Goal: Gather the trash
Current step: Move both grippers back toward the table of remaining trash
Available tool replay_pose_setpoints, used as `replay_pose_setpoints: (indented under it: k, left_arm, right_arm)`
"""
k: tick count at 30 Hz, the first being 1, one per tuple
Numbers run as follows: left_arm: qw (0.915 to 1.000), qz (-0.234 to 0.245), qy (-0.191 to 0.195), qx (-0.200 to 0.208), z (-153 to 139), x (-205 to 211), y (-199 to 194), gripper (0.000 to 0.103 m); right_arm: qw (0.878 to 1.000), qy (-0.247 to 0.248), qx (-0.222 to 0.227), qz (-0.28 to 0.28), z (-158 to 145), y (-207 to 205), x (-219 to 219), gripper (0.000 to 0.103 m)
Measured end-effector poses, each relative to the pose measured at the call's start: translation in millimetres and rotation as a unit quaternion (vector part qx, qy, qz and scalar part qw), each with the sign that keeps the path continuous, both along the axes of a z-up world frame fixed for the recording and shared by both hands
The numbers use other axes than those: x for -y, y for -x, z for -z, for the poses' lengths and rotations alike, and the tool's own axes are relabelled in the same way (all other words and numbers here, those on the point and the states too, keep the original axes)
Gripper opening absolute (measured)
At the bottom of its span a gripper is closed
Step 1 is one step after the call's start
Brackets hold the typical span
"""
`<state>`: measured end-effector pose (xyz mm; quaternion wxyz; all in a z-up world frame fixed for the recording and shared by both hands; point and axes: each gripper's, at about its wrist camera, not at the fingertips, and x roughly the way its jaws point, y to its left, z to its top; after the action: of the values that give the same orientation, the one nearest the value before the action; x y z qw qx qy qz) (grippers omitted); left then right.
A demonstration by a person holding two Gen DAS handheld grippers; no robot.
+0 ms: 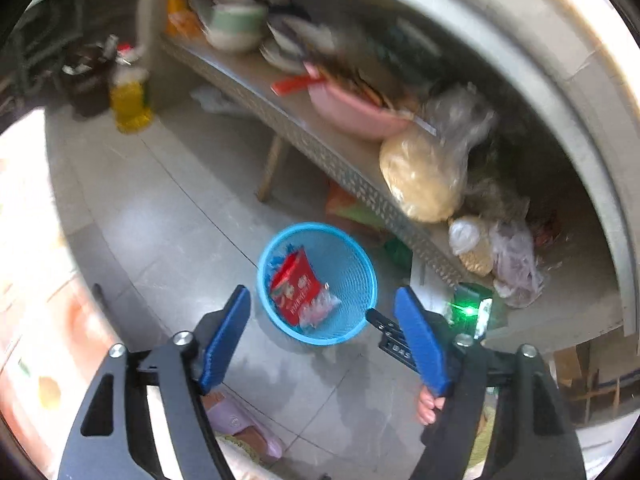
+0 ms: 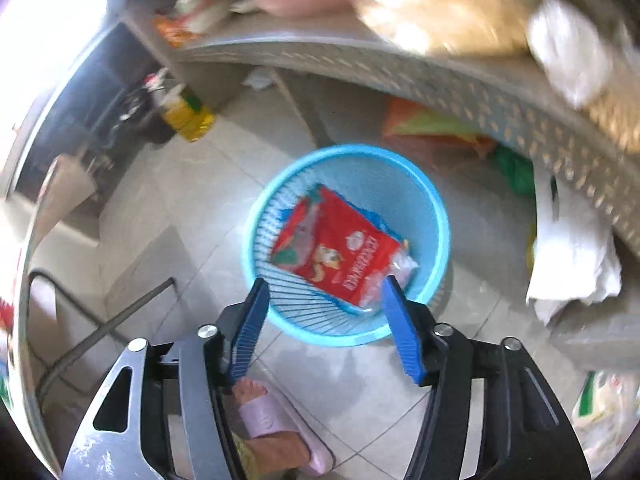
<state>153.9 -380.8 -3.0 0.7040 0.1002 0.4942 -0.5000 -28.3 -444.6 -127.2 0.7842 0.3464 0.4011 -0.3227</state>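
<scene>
A blue mesh waste basket (image 1: 352, 260) stands on the tiled floor beside a table; it also shows in the right wrist view (image 2: 432, 216). Inside it lies a red snack packet (image 1: 296, 284), seen larger in the right wrist view (image 2: 340, 248), with a clear wrapper end at its lower edge. My left gripper (image 1: 322, 300) is open and empty, above the basket's near side. My right gripper (image 2: 324, 288) is open and empty, directly over the basket's near rim. Part of the right gripper shows in the left wrist view (image 1: 390, 338).
A metal-edged table (image 1: 320, 148) holds a pink bowl (image 1: 352, 112), bagged food (image 1: 424, 176) and dishes. An oil bottle (image 1: 130, 100) and dark jar stand on the floor at the far left. My slippered foot (image 2: 276, 420) is below the grippers. White cloth (image 2: 572, 264) lies right of the basket.
</scene>
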Motion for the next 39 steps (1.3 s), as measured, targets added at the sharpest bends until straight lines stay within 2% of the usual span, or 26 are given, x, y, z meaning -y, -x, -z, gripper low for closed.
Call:
replay_pose_setpoints:
  k: [6,10,13,17,21,25,28,30,33,36,39]
  left_arm:
    - [0.996,-0.052,0.041,0.06,-32.6,-81.8,14.0,0.084]
    - [0.9889,-0.096,0.066,0.092,-46.3,-132.1,22.8,0.088]
    - [0.9818,-0.129,0.072,0.119,-50.1,-164.7,29.9,0.098]
    - [0.9772,-0.153,0.065,0.132,-47.8,-201.3,35.1,0.097]
    - [0.9692,-0.188,0.062,0.147,-48.0,-241.2,35.1,0.097]
    - [0.9601,-0.228,0.081,0.141,-52.1,-283.0,32.2,0.097]
    - [0.9479,-0.268,0.103,0.137,-54.0,-320.4,29.0,0.097]
    - [0.943,-0.285,0.109,0.133,-54.1,-338.7,28.0,0.097]
    - [0.9348,-0.307,0.116,0.136,-56.8,-362.9,25.6,0.098]
    - [0.9272,-0.325,0.122,0.14,-57.2,-386.5,24.2,0.097]
    - [0.9227,-0.336,0.13,0.137,-55.4,-404.4,23.6,0.097]
  right_arm:
    - [0.994,0.09,0.021,-0.064,-75.4,-20.5,-40.1,0.081]
    - [0.984,0.145,0.017,-0.097,-115.9,-37.8,-67.3,0.086]
    - [0.978,0.171,0.023,-0.12,-136.7,-48.8,-85.9,0.094]
    - [0.968,0.199,0.02,-0.154,-155.2,-66.4,-112.9,0.095]
    - [0.951,0.24,0.016,-0.193,-168.1,-83.2,-144.0,0.095]
    - [0.935,0.266,0.004,-0.233,-174.1,-104.6,-173.2,0.095]
    - [0.921,0.272,0.013,-0.278,-180.5,-119.8,-193.9,0.095]
    - [0.917,0.267,0.026,-0.296,-186.8,-128.3,-206.1,0.095]
    - [0.914,0.247,0.058,-0.317,-196.9,-140.4,-221.4,0.095]
    - [0.911,0.216,0.11,-0.333,-205.0,-148.7,-236.2,0.095]
    - [0.906,0.188,0.145,-0.35,-209.4,-161.9,-246.6,0.095]
